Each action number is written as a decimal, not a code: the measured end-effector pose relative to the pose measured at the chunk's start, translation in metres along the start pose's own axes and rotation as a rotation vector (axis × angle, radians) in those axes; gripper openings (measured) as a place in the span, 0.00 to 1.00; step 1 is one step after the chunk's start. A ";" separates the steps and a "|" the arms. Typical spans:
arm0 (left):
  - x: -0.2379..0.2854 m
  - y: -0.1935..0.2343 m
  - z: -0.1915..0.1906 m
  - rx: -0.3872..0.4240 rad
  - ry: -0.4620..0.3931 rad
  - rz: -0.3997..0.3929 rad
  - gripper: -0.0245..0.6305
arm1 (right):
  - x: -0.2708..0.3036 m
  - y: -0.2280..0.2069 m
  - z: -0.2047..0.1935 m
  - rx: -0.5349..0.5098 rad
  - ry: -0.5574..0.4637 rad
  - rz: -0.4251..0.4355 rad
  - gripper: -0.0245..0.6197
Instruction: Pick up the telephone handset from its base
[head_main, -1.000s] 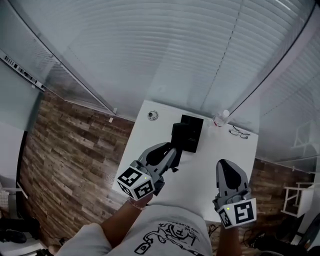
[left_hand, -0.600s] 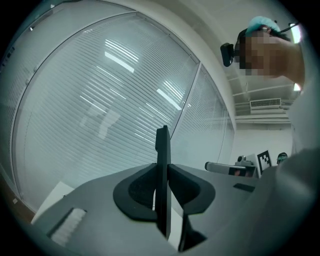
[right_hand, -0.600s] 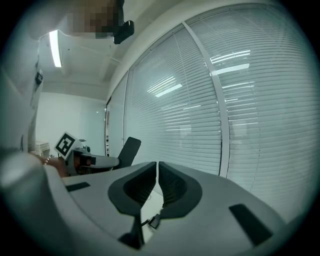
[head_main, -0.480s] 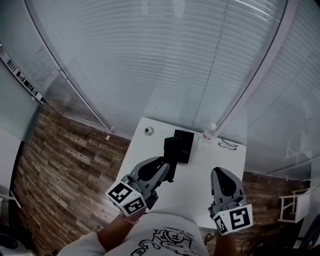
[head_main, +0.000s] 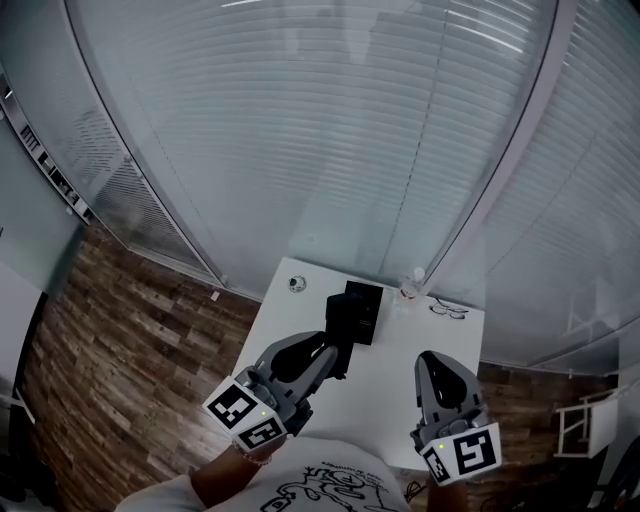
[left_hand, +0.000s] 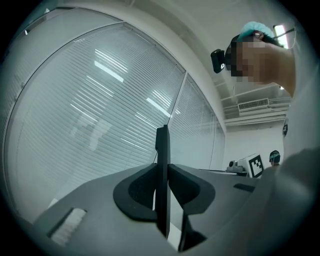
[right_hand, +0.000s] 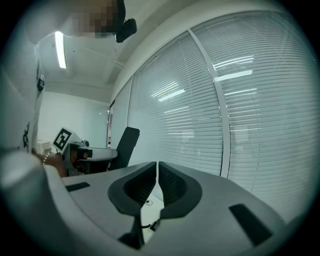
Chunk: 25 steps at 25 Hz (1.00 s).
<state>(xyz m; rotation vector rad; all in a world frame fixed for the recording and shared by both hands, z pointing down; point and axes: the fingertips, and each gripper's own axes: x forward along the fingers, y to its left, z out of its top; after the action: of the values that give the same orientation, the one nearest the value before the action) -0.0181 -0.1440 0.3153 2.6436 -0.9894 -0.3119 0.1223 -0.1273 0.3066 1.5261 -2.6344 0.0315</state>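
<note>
**Handset's up off the base**

Since a second ago both tongs have come up and the white table (head_main: 392, 372) sits further below us. The handset (left_hand: 162, 144) went up with the left gripper (left_hand: 161, 180), which is clamped on it. From that gripper's view it's a thin, flat black slab standing edge-on, with the curved matte pads pressing both its faces. It pokes up well above the jaws and hangs over the table, on our side of the boxy black base (head_main: 358, 310). The right gripper (right_hand: 157, 175) is closed with nothing in it, its pads nearly touching. Behind the base there's a clear bottle (head_main: 411, 285) and a pair of glasses (head_main: 447, 310). All around we've got rough wood-plank flooring (head_main: 130, 330) and glass walls with fine horizontal blinds (head_main: 330, 130).
</note>
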 end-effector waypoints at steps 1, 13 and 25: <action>-0.002 -0.003 0.005 0.003 -0.006 -0.003 0.14 | -0.002 0.003 0.004 -0.004 -0.003 0.002 0.06; -0.007 -0.030 0.041 0.025 -0.031 -0.046 0.14 | -0.015 0.011 0.044 -0.031 -0.011 0.002 0.06; -0.001 -0.029 0.037 0.015 -0.049 -0.047 0.14 | -0.012 0.007 0.042 -0.028 -0.018 0.003 0.06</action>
<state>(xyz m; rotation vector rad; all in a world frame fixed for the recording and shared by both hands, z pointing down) -0.0125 -0.1299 0.2708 2.6880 -0.9486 -0.3832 0.1193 -0.1160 0.2643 1.5209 -2.6396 -0.0194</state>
